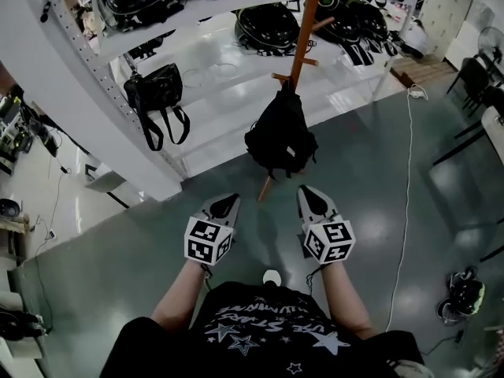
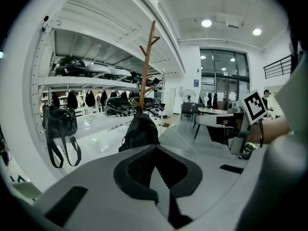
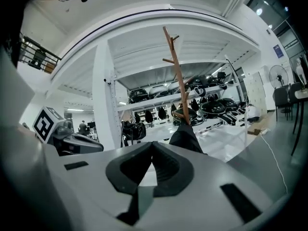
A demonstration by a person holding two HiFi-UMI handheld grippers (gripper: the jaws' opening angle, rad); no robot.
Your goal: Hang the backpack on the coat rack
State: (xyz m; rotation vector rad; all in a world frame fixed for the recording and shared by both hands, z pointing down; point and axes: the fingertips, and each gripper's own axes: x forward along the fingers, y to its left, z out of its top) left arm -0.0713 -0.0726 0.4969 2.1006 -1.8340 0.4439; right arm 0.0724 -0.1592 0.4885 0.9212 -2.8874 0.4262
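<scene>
One black backpack [image 1: 281,140] hangs on the rack [image 1: 302,30], from a low peg of the orange-brown wooden pole. It lies close against the pole, with its bottom above the rack's slanted foot. No gripper touches it.

Both grippers sit on the near side of the rack, apart from the backpack and level with each other. The left gripper [image 1: 223,205] is just left of the rack's foot and the right gripper [image 1: 313,198] just right of it. Each points toward the rack. The left gripper's jaws are pressed together with nothing between them. The right gripper's are the same, closed tip to tip and empty. A marker cube rides on each, nearer the person, whose bare forearms reach out from a black shirt printed with stars.

Behind the rack stand white shelves [image 1: 197,22] loaded with black, rounded items that I cannot name for sure. Left of the rack, a black handbag [image 1: 155,93] hangs by its straps from the shelf frame. Right of the rack, a white cable [image 1: 405,211] runs along the glossy grey-green floor [image 1: 126,258]. Further right, dark chairs [image 1: 476,81] stand at the edge of the head view.
</scene>
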